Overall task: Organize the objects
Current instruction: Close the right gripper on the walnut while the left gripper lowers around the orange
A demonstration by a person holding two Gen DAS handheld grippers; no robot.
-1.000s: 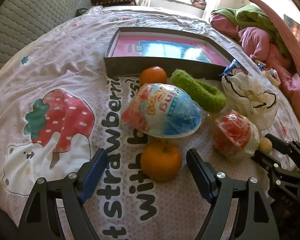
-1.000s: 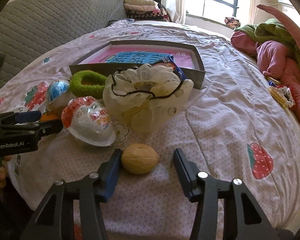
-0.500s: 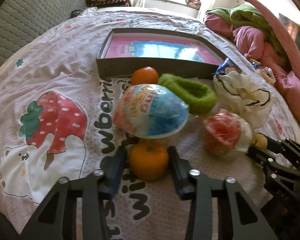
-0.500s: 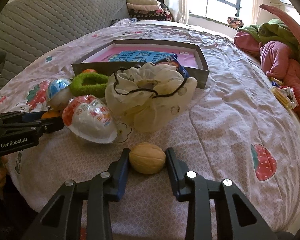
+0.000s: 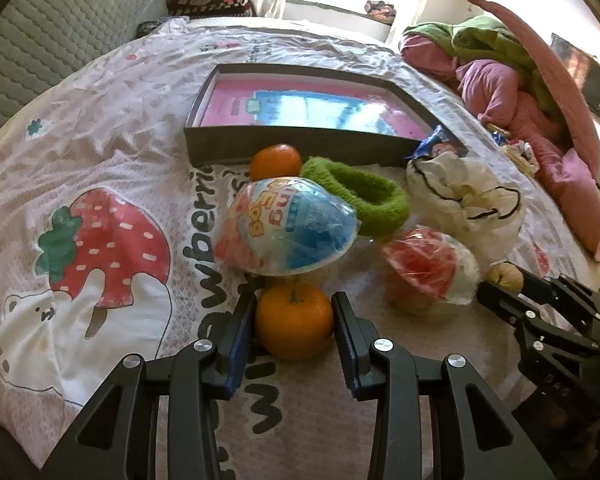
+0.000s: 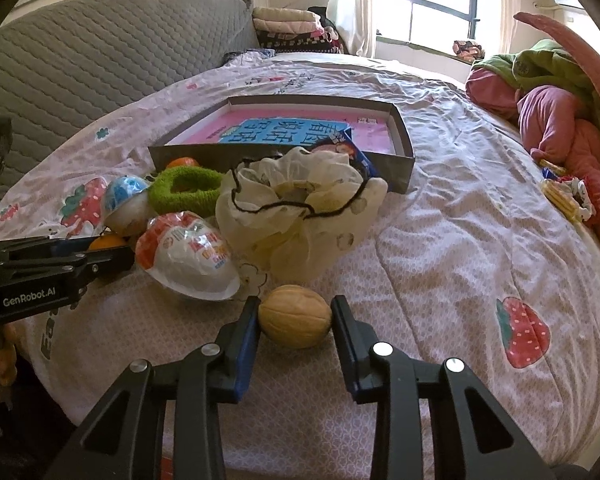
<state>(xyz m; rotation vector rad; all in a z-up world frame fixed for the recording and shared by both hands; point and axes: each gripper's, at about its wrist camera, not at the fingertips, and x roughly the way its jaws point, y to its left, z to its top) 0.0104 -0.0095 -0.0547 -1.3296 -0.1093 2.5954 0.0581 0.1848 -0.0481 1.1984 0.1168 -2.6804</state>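
Strawberry-print bed (image 5: 112,128): left gripper (image 5: 294,320) fingers clamped on near tangerine (image 5: 294,320), right gripper (image 6: 295,322) fingers clamped on walnut (image 6: 295,322), both apparently unlifted; pick step, next likely lift and carry to grey box (image 5: 296,146).

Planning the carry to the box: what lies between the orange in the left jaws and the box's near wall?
In the left wrist view, the blue egg toy, then a second orange beside the box.

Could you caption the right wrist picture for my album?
Right hand-held gripper shut on a walnut on the bedspread.
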